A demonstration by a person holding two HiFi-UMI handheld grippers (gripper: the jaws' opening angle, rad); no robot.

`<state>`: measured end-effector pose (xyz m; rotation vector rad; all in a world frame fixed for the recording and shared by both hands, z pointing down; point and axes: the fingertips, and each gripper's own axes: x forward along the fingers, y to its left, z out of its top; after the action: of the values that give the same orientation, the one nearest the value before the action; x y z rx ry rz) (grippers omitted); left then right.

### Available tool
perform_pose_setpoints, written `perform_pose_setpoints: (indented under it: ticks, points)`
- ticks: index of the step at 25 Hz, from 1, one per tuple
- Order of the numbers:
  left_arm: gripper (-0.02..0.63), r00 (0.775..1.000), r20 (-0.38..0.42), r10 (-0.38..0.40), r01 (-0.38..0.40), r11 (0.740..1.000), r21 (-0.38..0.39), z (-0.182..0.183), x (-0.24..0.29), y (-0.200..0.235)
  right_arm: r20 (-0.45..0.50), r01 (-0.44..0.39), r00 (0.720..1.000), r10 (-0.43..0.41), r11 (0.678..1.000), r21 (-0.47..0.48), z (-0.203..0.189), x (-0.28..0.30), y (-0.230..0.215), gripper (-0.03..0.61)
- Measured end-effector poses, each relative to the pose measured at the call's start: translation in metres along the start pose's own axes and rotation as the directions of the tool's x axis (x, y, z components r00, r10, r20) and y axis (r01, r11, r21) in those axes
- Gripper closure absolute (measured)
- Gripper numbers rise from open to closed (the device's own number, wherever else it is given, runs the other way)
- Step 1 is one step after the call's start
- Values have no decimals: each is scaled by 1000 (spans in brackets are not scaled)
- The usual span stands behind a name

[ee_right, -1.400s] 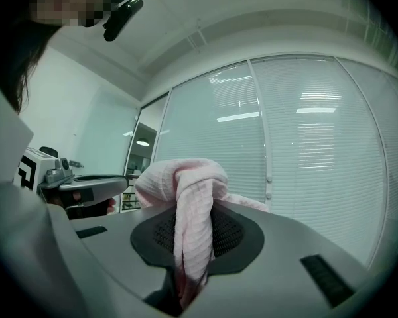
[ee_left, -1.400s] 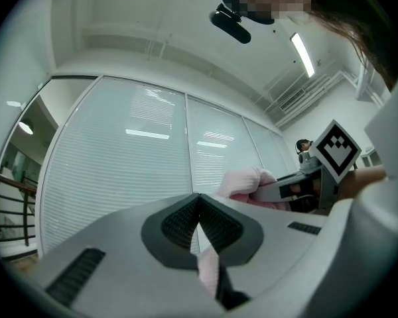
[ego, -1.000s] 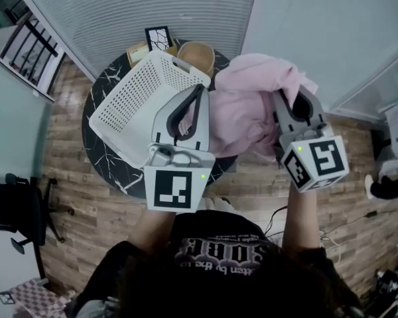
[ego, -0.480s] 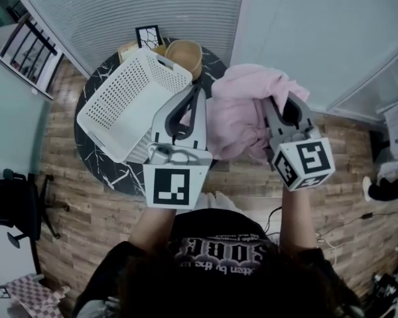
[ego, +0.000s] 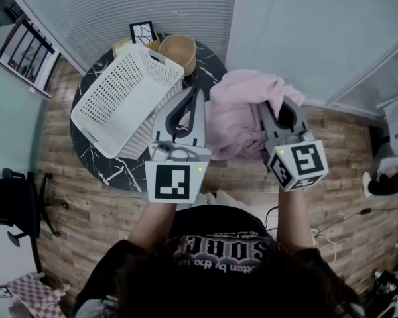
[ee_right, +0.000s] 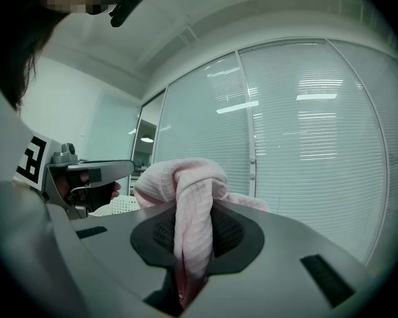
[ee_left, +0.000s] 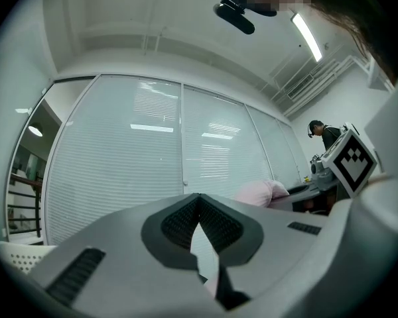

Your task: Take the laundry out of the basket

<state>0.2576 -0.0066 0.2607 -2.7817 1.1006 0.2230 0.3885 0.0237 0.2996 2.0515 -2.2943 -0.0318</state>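
A pink piece of laundry (ego: 239, 114) hangs bunched between my two grippers, over the right edge of the round table. My left gripper (ego: 199, 93) is shut, with a thin edge of the pink cloth (ee_left: 213, 285) showing low between its jaws, which meet at the tips (ee_left: 199, 201). My right gripper (ego: 278, 105) is shut on a thick fold of the cloth (ee_right: 194, 224), which bulges above its jaws. The white perforated basket (ego: 123, 95) lies on the table to the left of the left gripper. Its inside is hidden from here.
The black marble table (ego: 106, 171) also carries a wooden bowl (ego: 178, 47) and a small framed picture (ego: 142, 32) at its far edge. Blinds and glass walls stand behind. A dark chair (ego: 16, 204) is on the wooden floor at the left.
Both grippers have come down and a little toward the person, carrying the pink laundry with them. The basket has stayed on the table.
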Motion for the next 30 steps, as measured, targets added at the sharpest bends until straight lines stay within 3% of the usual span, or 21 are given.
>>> perform_pose_setpoints:
  ticks: [30]
  points:
    - [617,999,-33,3,-2,1000,18,-21,14,-9,16,38,999,-38,999,0,-23,-22,-25,506]
